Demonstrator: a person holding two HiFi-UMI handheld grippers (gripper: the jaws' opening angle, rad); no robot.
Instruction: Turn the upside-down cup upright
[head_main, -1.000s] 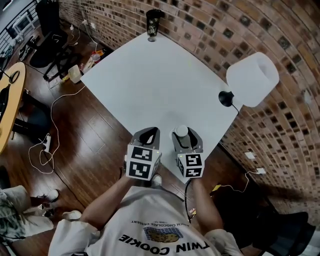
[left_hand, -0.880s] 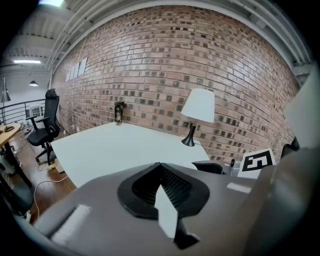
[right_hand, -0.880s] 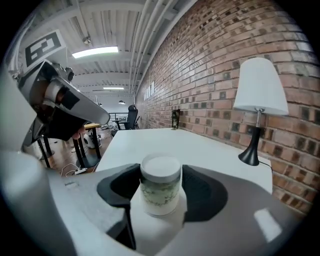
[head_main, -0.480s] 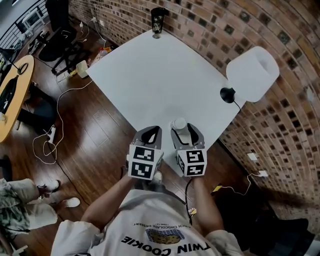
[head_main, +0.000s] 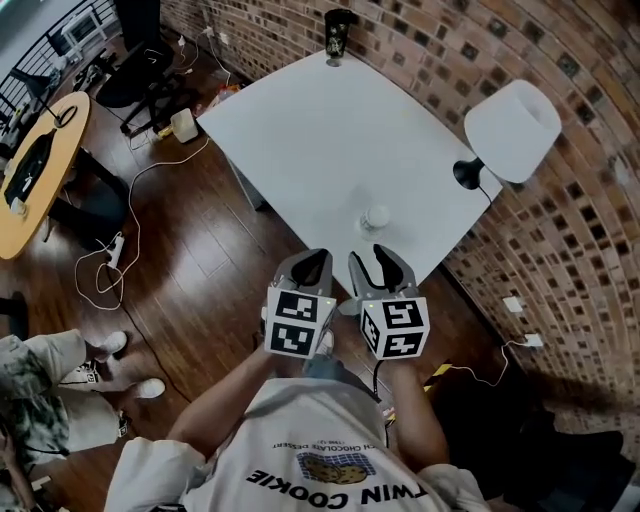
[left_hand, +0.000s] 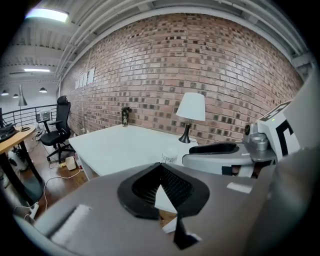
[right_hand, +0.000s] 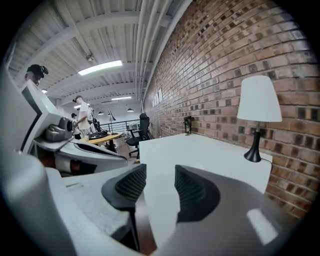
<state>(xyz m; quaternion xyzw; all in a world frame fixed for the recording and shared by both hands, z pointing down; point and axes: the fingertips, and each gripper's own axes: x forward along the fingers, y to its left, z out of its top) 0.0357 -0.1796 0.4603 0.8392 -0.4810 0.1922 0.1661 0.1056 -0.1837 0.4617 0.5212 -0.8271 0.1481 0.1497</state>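
Note:
A small white cup (head_main: 376, 217) stands on the white table (head_main: 300, 120) near its front edge; it also shows in the left gripper view as the cup (left_hand: 169, 157). Which end is up I cannot tell. My right gripper (head_main: 385, 260) hovers just short of it, apart from it. Its jaws have just been closing, and the right gripper (right_hand: 160, 172) is still open with only table between the pads. My left gripper (head_main: 308, 264) hangs beside it over the table's edge. In its own view the left gripper (left_hand: 160, 168) has its pad tips together, holding nothing.
A white-shaded lamp (head_main: 512, 130) with a black base stands at the table's right edge. A dark tumbler (head_main: 338, 35) sits at the far corner. Beyond the table are a brick wall, an office chair (head_main: 140, 45), a round wooden table (head_main: 40, 165), floor cables and a seated person's legs (head_main: 40, 395).
The cup was between the right gripper's jaws; now it stands free on the table. Both grippers have drawn back toward me, and the right jaws are narrower.

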